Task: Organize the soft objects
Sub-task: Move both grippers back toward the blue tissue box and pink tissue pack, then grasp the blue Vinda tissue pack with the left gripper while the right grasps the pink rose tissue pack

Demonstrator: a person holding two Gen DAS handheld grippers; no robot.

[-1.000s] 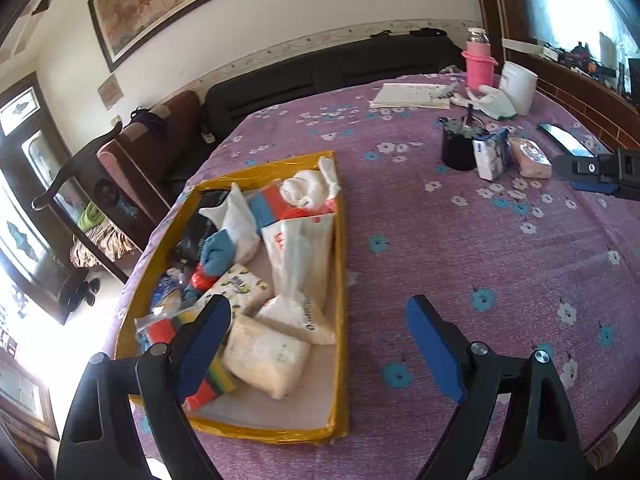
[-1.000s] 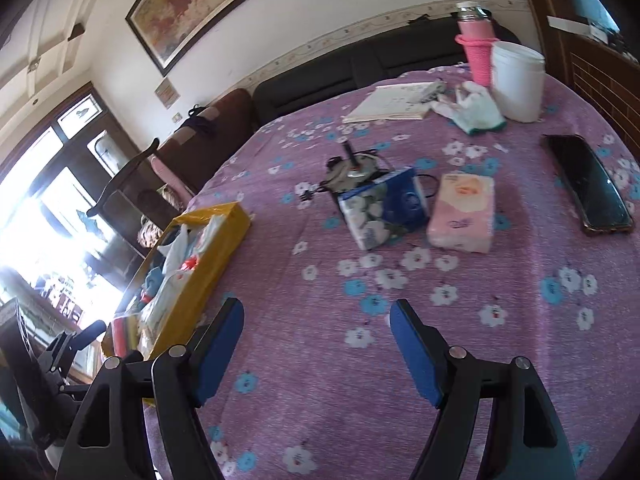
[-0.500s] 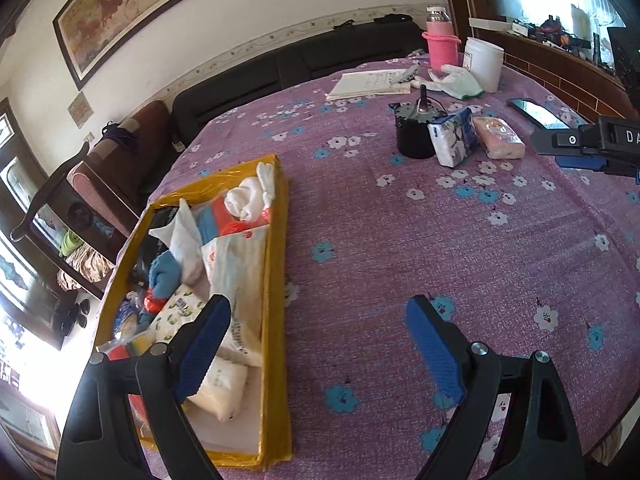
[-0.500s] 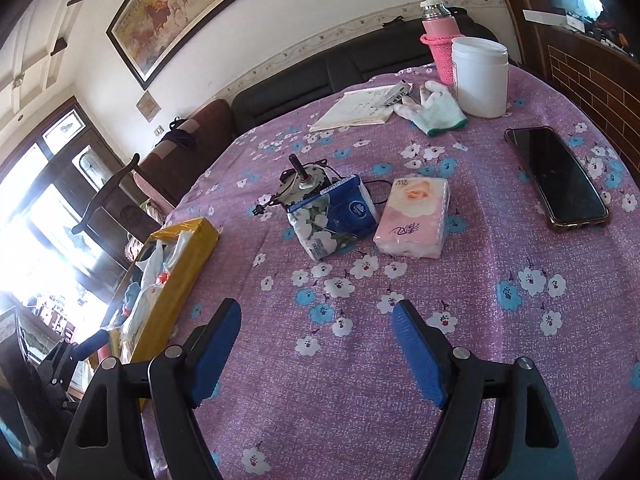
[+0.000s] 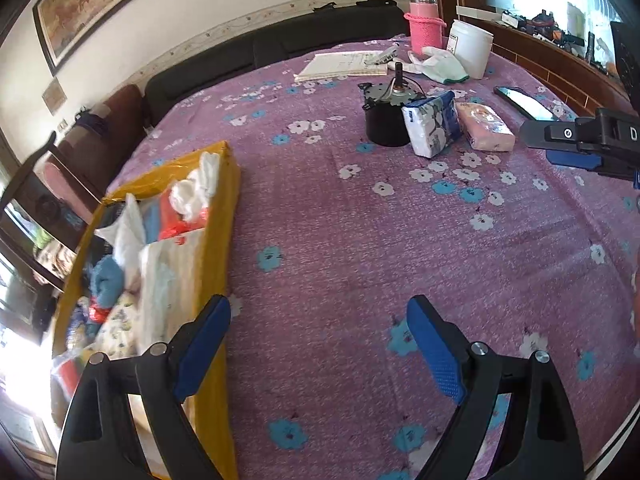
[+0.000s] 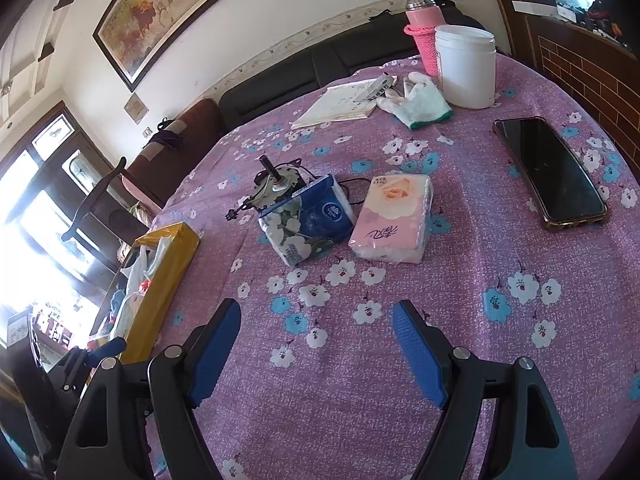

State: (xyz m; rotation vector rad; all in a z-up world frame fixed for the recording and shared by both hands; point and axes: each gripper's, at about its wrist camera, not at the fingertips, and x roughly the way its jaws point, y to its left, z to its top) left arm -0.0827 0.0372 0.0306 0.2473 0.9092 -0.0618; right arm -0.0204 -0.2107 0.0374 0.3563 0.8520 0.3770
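A: Left gripper (image 5: 318, 344), black frame with blue pads?
B: Spread wide, nothing between the fingers, low centre of the left wrist view, above the purple flowered tablecloth (image 5: 360, 248). Left finger (image 5: 200, 340) overlapping the near edge of the yellow cardboard tray (image 5: 224, 248).

A: Inside that tray?
B: Crammed with soft goods at the left of the frame: white crumpled cloth (image 5: 196, 190) toward the far end, a blue fabric bundle (image 5: 106, 282) at mid-left, white plastic bags (image 5: 168, 280) along the right wall. Smaller items too blurred to name.

A: Right gripper (image 6: 316, 348)?
B: Also gaping, empty, bottom centre of the right wrist view, over bare tablecloth. Seen from the left wrist view as a black and blue bar at the right edge.

A: Loose soft packs?
B: Centre of the right wrist view: blue and white floral tissue pack (image 6: 306, 222) leaning against a small black motor with a metal shaft (image 6: 276, 188), and just right of it a pink tissue pack with a rose print (image 6: 394, 218) lying flat. Both well apart from the tray at the left.

A: Farther back?
B: White and green knit glove (image 6: 420, 104) at upper centre, beside a white plastic jar (image 6: 466, 68); pink flask (image 6: 422, 26) behind; black smartphone (image 6: 550, 172) at right, lying flat.
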